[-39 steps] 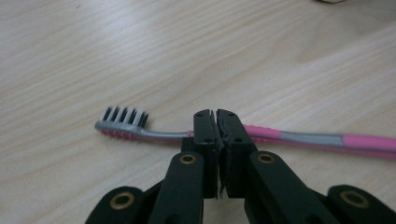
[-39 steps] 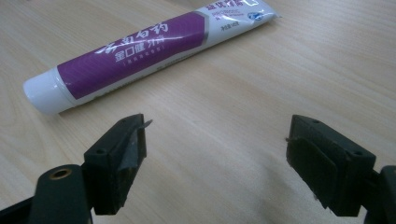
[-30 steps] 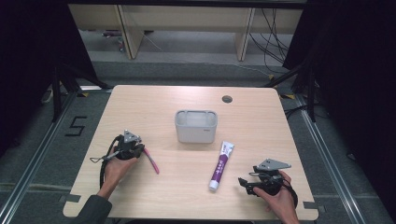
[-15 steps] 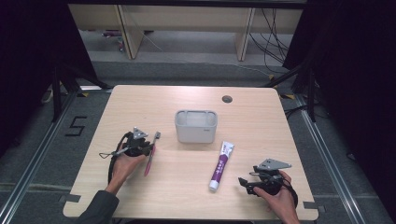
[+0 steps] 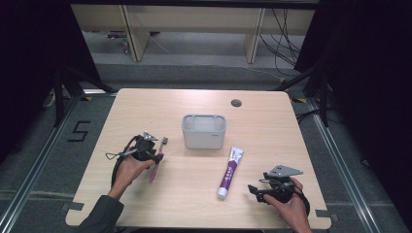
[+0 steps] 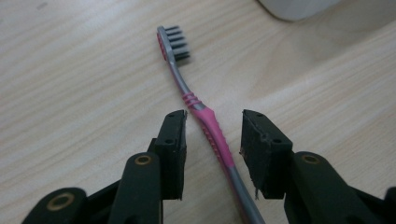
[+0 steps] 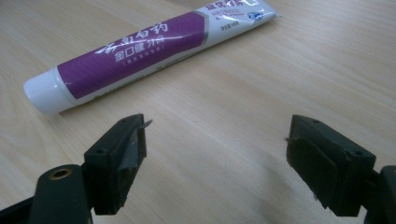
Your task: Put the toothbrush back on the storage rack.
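toothbrush point(image 6: 211, 130): pink-grey | toothpaste tube point(image 7: 140, 51): purple-white | container point(image 5: 204, 131): grey

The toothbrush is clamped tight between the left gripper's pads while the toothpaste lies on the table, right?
Not clamped: in the left gripper view the left gripper has just been opening, pads clear of the toothbrush. The toothpaste does lie on the table.

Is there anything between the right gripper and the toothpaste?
Nothing visible. The right gripper has its jaws wide open over bare table, and the toothpaste lies just beyond them with only wood between. The toothbrush and the grey box sit off to the side.
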### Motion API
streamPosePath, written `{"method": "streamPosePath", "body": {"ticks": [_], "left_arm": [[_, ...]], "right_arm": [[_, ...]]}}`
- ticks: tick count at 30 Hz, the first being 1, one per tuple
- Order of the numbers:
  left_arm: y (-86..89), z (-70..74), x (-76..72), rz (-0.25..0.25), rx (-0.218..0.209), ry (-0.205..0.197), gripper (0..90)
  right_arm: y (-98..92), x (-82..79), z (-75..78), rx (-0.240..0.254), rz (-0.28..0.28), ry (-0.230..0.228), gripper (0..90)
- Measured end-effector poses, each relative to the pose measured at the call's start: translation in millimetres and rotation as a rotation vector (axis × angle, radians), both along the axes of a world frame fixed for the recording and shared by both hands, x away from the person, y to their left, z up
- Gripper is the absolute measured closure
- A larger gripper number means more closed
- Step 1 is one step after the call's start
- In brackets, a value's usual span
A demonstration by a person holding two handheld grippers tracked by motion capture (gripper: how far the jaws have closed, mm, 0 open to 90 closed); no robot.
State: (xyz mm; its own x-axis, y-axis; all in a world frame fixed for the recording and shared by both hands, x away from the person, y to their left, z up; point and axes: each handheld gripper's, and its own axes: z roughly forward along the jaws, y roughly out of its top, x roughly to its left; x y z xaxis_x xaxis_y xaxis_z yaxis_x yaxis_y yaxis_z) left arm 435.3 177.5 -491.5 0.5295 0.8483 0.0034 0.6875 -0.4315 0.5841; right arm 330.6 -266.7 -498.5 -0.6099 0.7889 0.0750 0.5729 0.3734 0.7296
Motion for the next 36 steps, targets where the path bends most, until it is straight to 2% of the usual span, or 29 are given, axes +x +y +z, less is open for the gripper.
{"method": "streamPosePath", "body": {"ticks": [1,3,4,5,6,7,9,10,12,14,15,18,20,24,32,36], "left_arm": [[-1.2,-1.2,0.9,0.003,0.009,0.003,61.0],[-2.5,-1.3,3.3,-0.008,0.02,0.029,61.9],[-3.6,-1.0,3.8,-0.012,0.016,0.039,62.2],[-4.3,-0.2,4.3,-0.018,0.023,0.044,62.7],[-5.3,-1.0,4.3,-0.014,0.021,0.034,63.5],[-5.4,0.7,5.1,-0.02,0.035,0.059,63.5],[-5.6,1.2,6.4,-0.025,0.044,0.077,64.0],[-6.1,0.4,7.1,-0.023,0.046,0.07,64.5],[-6.6,0.7,8.5,-0.027,0.057,0.09,66.4],[-7.4,2.7,9.7,-0.036,0.078,0.116,67.2],[-7.8,1.9,10.0,-0.035,0.067,0.116,68.2],[-9.0,2.8,12.1,-0.049,0.09,0.144,68.9],[-10.1,3.0,13.4,-0.049,0.09,0.151,69.6],[-11.4,4.7,16.5,-0.057,0.102,0.172,71.1],[-15.8,6.4,22.2,-0.077,0.137,0.213,75.6],[-16.4,8.1,24.5,-0.094,0.169,0.236,75.7]], "right_arm": [[0.1,0.7,-0.8,0.01,0.008,0.005,21.0],[1.5,-1.7,0.1,0.015,-0.019,0.023,21.1],[0.2,-0.2,0.0,0.0,0.001,-0.001,21.1],[0.2,0.2,-0.3,0.001,0.005,-0.005,21.1],[0.0,0.1,-0.6,-0.008,0.004,-0.012,21.1],[0.0,0.1,-0.6,-0.008,0.004,-0.012,21.1],[1.1,-0.6,-0.2,-0.001,-0.003,-0.002,21.1],[2.3,-1.6,-0.4,0.01,-0.01,0.014,21.1],[1.6,-0.7,-0.4,0.0,0.002,-0.001,21.1],[1.7,-0.8,-0.4,0.0,0.001,-0.001,21.1],[1.5,-0.9,0.0,-0.004,0.002,0.002,21.1],[1.6,-0.9,-0.1,-0.005,0.002,0.001,21.1],[1.8,-1.4,0.4,-0.015,-0.001,0.005,21.1],[2.6,-1.0,-0.4,-0.002,0.009,0.009,21.1],[2.1,-1.4,0.4,-0.006,0.003,-0.002,21.3],[2.0,-1.5,0.5,-0.006,0.004,-0.002,21.3]]}}
